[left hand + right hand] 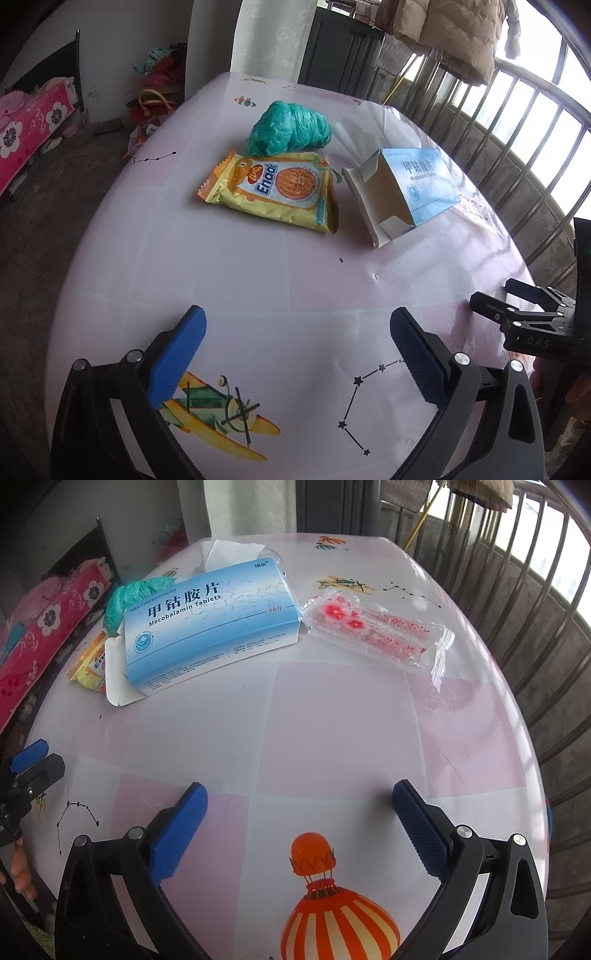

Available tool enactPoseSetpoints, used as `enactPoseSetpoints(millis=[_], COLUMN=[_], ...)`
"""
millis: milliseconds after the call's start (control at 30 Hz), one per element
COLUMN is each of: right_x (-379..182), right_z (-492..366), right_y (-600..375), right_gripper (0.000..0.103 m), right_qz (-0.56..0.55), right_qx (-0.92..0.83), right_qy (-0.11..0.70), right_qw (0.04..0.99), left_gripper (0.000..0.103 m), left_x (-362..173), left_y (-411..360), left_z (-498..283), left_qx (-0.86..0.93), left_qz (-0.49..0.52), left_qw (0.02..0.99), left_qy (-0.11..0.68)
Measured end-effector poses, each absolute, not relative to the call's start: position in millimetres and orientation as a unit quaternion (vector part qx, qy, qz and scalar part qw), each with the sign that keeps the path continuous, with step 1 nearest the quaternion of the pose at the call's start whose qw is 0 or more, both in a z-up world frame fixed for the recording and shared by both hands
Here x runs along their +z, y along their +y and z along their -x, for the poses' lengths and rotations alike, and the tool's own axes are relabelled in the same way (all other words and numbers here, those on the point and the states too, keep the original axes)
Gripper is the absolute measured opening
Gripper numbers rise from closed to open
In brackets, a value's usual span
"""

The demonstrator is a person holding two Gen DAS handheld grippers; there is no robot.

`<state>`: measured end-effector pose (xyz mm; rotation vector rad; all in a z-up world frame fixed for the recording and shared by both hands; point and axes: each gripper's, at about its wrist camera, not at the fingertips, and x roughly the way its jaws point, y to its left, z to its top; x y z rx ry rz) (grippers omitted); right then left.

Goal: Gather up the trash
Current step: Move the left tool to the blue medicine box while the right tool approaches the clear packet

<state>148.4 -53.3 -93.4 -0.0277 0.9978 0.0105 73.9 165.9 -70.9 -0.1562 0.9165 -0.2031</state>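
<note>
On the table lie a yellow biscuit wrapper [273,190], a crumpled green plastic bag [290,129] behind it and an empty blue tablet box [406,192] with its end flap open. The right wrist view shows the same tablet box [207,624], the green plastic bag [129,598], the biscuit wrapper [90,668], a clear wrapper with red flowers [376,635] and a white tissue [229,552] behind the box. My left gripper [297,343] is open, short of the biscuit wrapper. My right gripper [299,819] is open over bare cloth, well short of the box and clear wrapper.
The table [332,720] wears a pink and white cloth with printed planes and balloons. A metal railing [517,122] runs along the right. A bed with a pink floral cover [26,125] stands at the left, with bags and clothes [155,92] on the floor.
</note>
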Motion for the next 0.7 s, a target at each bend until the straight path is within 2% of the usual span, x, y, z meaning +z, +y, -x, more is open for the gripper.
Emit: enactPoseSetpoints(millis=[267,400,500,700], right_x=[-90,-87,-83,-66], right_z=[-145,-149,-154,-168], right_y=[-63,-69,-82,-112], right_gripper=[0.096,0.096,0.095,0.078], right_qz=[-0.022,-0.035,-0.052,-0.112], right_qx=[0.024,0.04,0.053,0.062], right_qy=[0.464,0.466,0.468,0.442], right_qw=[0.885,0.883,0.88,0.888], left_gripper=[0.097,0.097,0.097,0.086], left_x=[-72,-65,-45,6], left_y=[157,165,168,150], left_z=[-74,-80,-79,-95], left_qx=[-0.108,-0.113,-0.132,-0.203], left_qz=[0.038,0.062,0.077,0.075], left_qw=[0.88,0.872,0.888,0.912], left_qy=[0.46,0.471,0.435,0.347])
